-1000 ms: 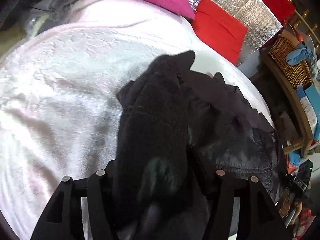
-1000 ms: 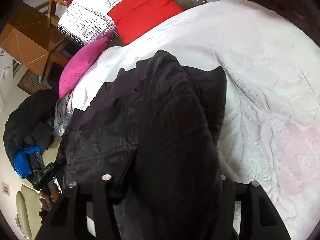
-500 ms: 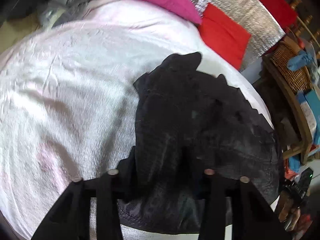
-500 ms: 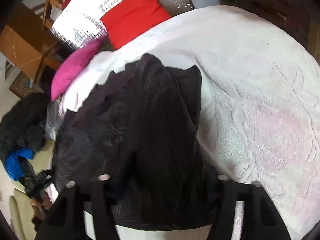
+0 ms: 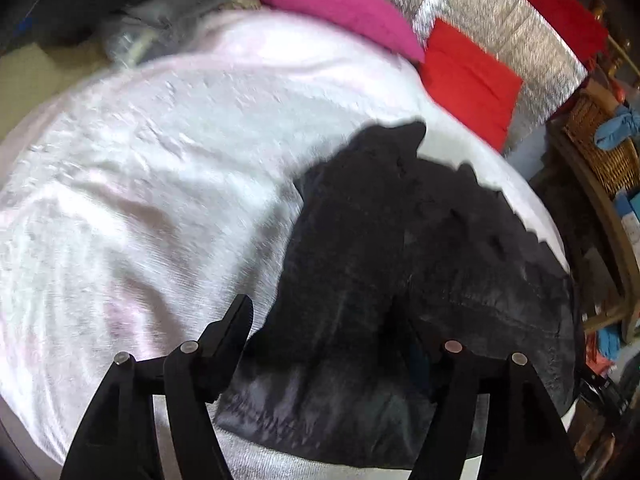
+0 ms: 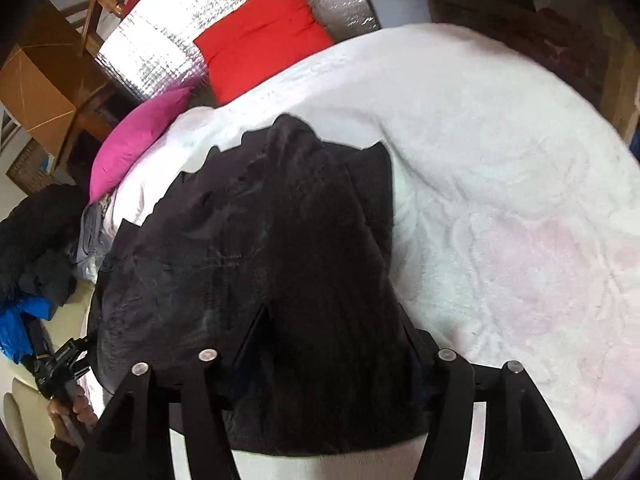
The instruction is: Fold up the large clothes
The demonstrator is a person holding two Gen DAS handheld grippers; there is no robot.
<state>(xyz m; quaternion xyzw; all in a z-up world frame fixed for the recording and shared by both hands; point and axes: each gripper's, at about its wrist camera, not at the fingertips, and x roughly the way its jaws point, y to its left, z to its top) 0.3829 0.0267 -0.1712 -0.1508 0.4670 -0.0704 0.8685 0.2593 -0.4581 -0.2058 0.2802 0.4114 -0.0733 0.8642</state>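
Note:
A large black garment (image 5: 420,264) lies folded over itself on the white-pink bedspread (image 5: 140,200), near the bed's front edge. My left gripper (image 5: 320,320) hovers over its near left part. Its jaws are opening; cloth lies under and between them, and the pads do not press it. In the right wrist view the same garment (image 6: 280,240) fills the middle. My right gripper (image 6: 332,320) stands over its near edge. These jaws are opening too, with the thick fold lying loose between the fingers. The bedspread (image 6: 500,200) stretches to the right.
A pink pillow (image 5: 332,4) and a red cushion (image 5: 468,76) lean on a silver quilted panel (image 5: 492,12) at the head. A wicker basket (image 5: 604,148) stands on a wooden shelf. Dark and blue clothes (image 6: 36,240) pile up left. A hand (image 6: 78,404) grips a black handle.
A second ago both grippers held the black fold lifted up. It now lies flat on the bed, both pairs of jaws stand wider, and the grippers have drawn back a little.

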